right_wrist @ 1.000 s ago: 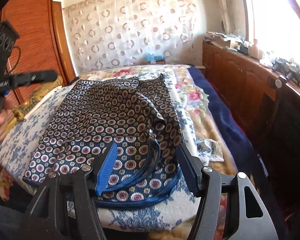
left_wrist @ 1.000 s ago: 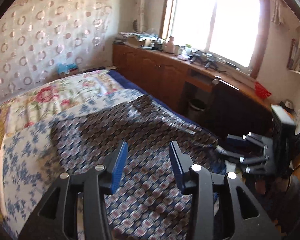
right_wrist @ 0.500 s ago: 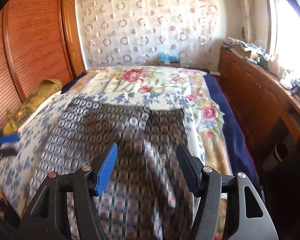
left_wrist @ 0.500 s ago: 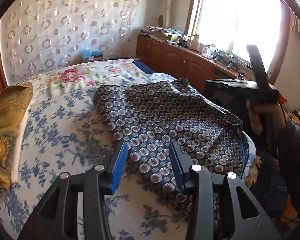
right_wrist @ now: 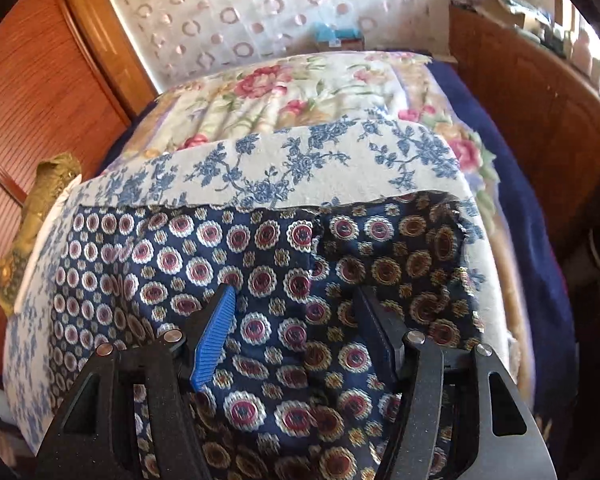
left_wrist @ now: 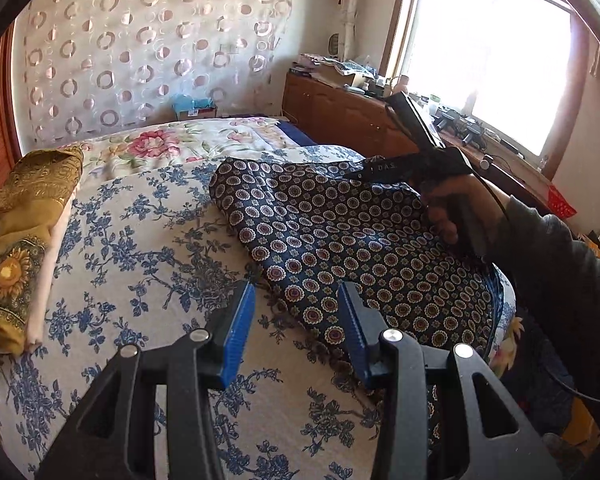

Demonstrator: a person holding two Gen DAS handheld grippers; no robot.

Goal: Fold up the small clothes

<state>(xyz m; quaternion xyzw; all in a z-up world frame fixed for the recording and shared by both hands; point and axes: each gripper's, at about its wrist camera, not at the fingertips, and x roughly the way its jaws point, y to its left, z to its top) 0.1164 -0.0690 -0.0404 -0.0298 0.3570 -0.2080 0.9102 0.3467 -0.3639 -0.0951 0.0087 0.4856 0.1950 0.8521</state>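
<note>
A navy garment with round flower medallions (left_wrist: pixel 340 240) lies spread on the bed's blue-flowered cover (left_wrist: pixel 140 248). It also fills the right wrist view (right_wrist: pixel 260 272). My left gripper (left_wrist: pixel 296 320) is open and empty, hovering over the garment's near left edge. My right gripper (right_wrist: pixel 296 320) is open and empty, low over the garment's middle, with cloth showing between its fingers. In the left wrist view the right gripper's body and the hand holding it (left_wrist: pixel 432 168) hang over the garment's far right side.
A folded gold cloth (left_wrist: pixel 16 240) lies at the bed's left edge. A pink-flowered blanket (left_wrist: pixel 172 140) covers the far end of the bed. Wooden cabinets (left_wrist: pixel 340 116) with clutter run along the right under the window. A wooden wardrobe (right_wrist: pixel 32 80) stands on the left.
Both grippers stayed open. The right gripper dropped closer over the garment. The left gripper swung left along the garment's edge, and the garment now lies flatter.
</note>
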